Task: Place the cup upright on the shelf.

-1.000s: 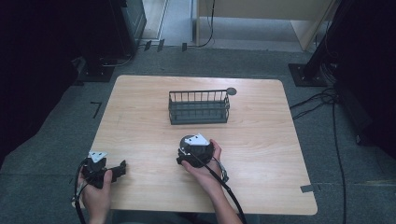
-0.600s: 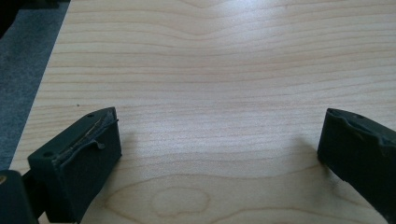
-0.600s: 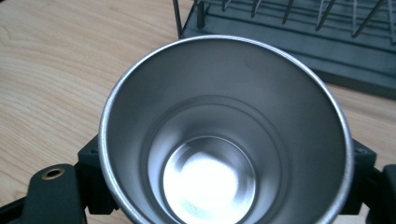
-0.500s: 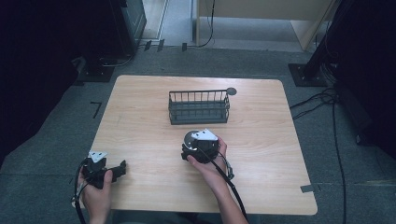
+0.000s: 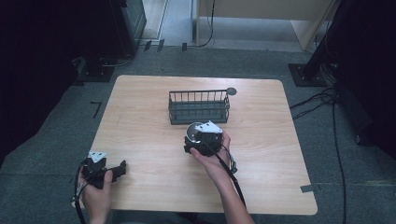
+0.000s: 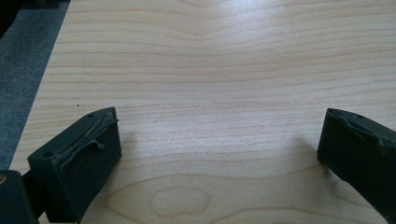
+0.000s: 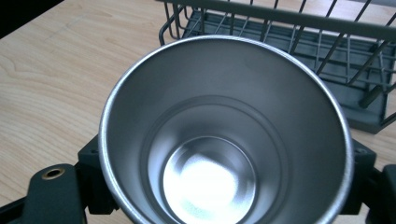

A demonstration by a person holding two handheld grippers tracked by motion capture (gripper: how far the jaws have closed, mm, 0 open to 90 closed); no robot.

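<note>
On the table (image 5: 140, 121) stood one wire basket (image 5: 199, 107). One metal cup (image 7: 224, 135) sat just before the basket. Two grippers were there.

A light wooden table (image 5: 261, 186) stood on grey carpet (image 5: 60, 140). Black cables (image 5: 327, 100) trailed over the floor at the right, and dark equipment (image 5: 126, 23) stood beyond the table's far left corner.

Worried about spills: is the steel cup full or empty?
Empty. The right gripper view looks into the steel cup and shows its bare shiny bottom, nothing inside.
</note>
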